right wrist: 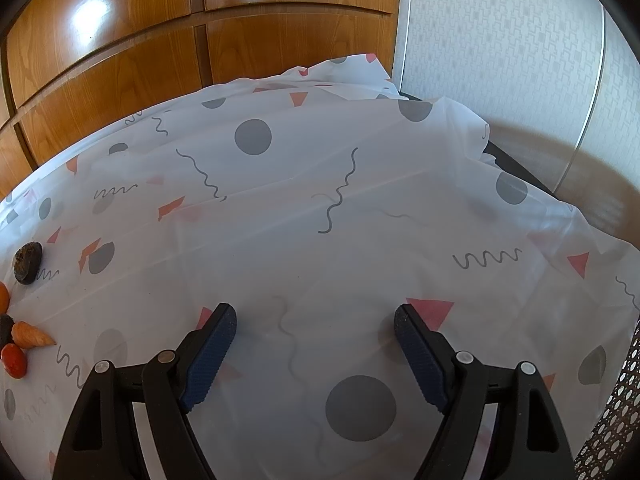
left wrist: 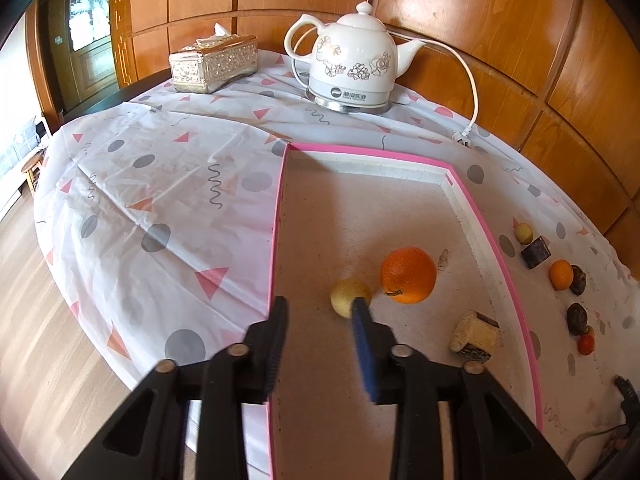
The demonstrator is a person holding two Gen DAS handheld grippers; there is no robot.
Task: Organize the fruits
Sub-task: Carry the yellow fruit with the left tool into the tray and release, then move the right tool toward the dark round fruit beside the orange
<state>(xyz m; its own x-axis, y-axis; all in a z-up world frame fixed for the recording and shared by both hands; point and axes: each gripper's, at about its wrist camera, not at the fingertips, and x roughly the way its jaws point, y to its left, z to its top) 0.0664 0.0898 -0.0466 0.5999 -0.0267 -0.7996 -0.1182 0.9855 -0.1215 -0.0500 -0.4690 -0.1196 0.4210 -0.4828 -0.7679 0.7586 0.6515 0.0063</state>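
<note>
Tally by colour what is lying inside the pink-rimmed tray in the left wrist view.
Orange fruit: 1
Yellow fruit: 1
Cream block: 1
Total: 3

Right gripper (right wrist: pixel 315 320) jaws spread wide, nothing between, above patterned tablecloth (right wrist: pixel 360 200). Dark lump (right wrist: pixel 27 262), red fruit (right wrist: pixel 14 361) far left.
</note>
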